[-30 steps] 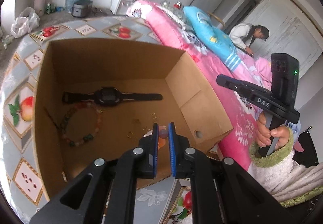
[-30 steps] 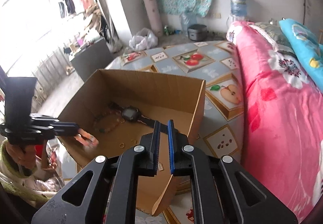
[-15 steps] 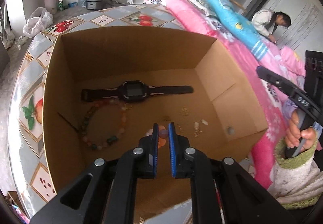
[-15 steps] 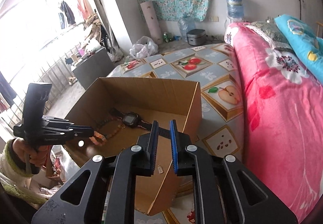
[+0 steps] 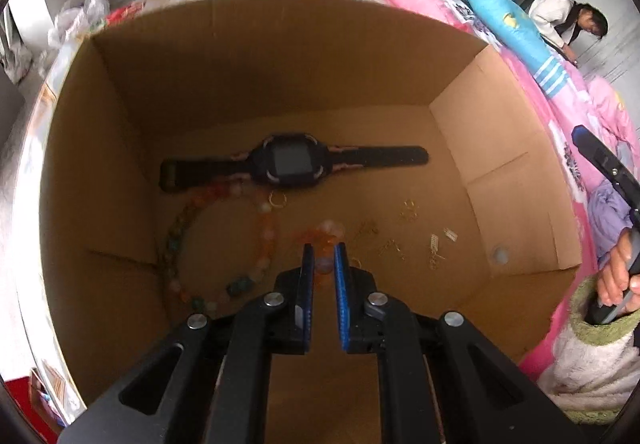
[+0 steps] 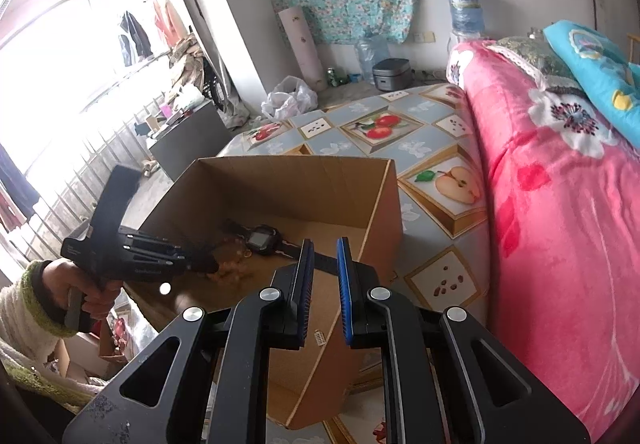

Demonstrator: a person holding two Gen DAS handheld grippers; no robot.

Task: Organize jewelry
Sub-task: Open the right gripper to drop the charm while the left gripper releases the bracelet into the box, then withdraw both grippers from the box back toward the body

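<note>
Left gripper (image 5: pixel 323 256), fingers narrow on an orange bead string (image 5: pixel 320 240), hangs inside cardboard box (image 5: pixel 500 112), below the watch (image 5: pixel 290 164); right gripper (image 6: pixel 323 256) narrow, empty, outside the box

Home bedroom: bed (image 6: pixel 560 180), hanging laundry (image 6: pixel 136 32)

Left gripper (image 5: pixel 323 256) fingers nearly closed, right gripper (image 6: pixel 323 256) fingers narrowly parted, raised

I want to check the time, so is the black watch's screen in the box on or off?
Off, as far as shows: the watch lies flat, straps spread, its face dark and blank.
</note>
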